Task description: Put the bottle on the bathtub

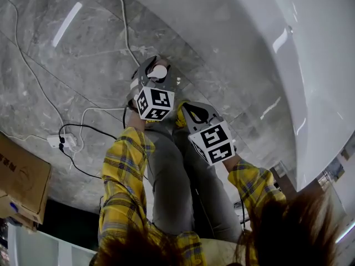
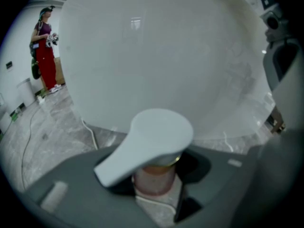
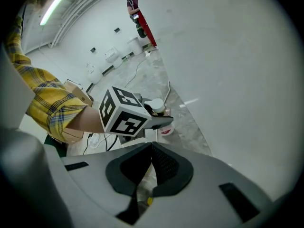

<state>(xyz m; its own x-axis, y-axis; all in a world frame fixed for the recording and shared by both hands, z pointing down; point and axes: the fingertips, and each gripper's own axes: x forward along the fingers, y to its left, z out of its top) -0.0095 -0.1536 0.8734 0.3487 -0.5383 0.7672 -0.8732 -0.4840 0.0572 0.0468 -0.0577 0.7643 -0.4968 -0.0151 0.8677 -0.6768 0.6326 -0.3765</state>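
Note:
A pump bottle (image 2: 159,139) with a white pump head and a pinkish neck stands between the jaws of my left gripper (image 2: 156,186), which is shut on it just under the pump. In the head view the bottle's white top (image 1: 158,72) shows inside the left gripper (image 1: 155,65), held above the marble floor near the white bathtub (image 1: 288,65). The tub's curved outer wall (image 2: 166,56) fills the left gripper view. My right gripper (image 3: 151,151) is shut on nothing, its pads touching. It is just right of the left gripper's marker cube (image 3: 124,112) and the bottle (image 3: 158,109).
A white power strip (image 1: 61,142) with black and white cables lies on the grey marble floor at the left. A cardboard box (image 1: 22,182) sits at the lower left. A person in red (image 2: 45,56) stands far off beside the tub.

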